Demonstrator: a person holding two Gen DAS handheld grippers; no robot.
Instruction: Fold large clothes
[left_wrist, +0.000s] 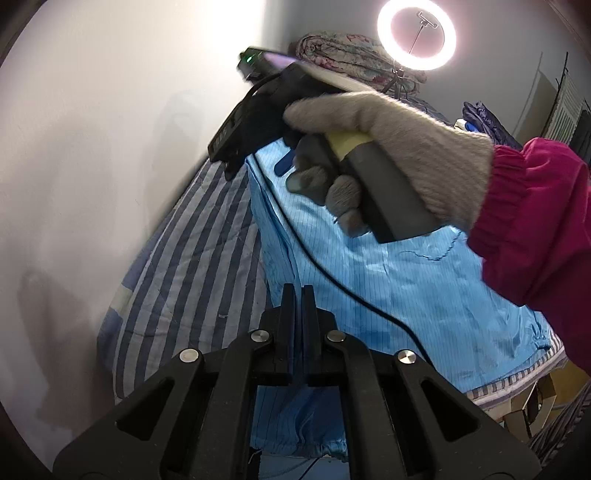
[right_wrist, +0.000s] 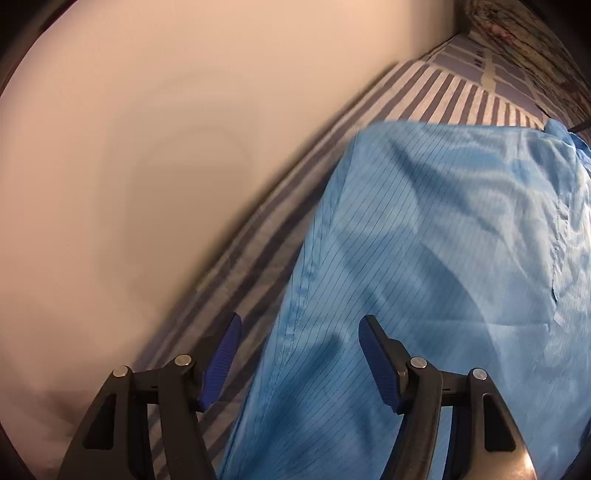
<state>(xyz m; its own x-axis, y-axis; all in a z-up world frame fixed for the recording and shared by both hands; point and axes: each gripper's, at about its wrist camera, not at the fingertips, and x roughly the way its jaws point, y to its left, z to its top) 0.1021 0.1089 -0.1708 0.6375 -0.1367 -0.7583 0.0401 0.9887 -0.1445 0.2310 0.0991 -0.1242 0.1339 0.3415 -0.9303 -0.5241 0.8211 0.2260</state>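
Observation:
A large light-blue pinstriped garment (left_wrist: 388, 280) lies spread flat on a striped bed sheet (left_wrist: 177, 280). At the bottom of the left wrist view my left gripper (left_wrist: 299, 291) is shut, fingers pressed together above the garment's near part; I see no cloth pinched between them. A gloved hand (left_wrist: 399, 140) in a magenta sleeve holds the right gripper's handle above the garment. In the right wrist view my right gripper (right_wrist: 299, 325) stands open over the garment (right_wrist: 424, 240) at its left edge, nothing between the blue pads (right_wrist: 376, 362).
A plain wall (left_wrist: 92, 166) runs along the bed's left side. A folded floral blanket (left_wrist: 351, 51) and a lit ring light (left_wrist: 416, 37) stand at the bed's far end. Dark clothes (left_wrist: 487, 122) pile at the right. A black cable (left_wrist: 314, 258) crosses the garment.

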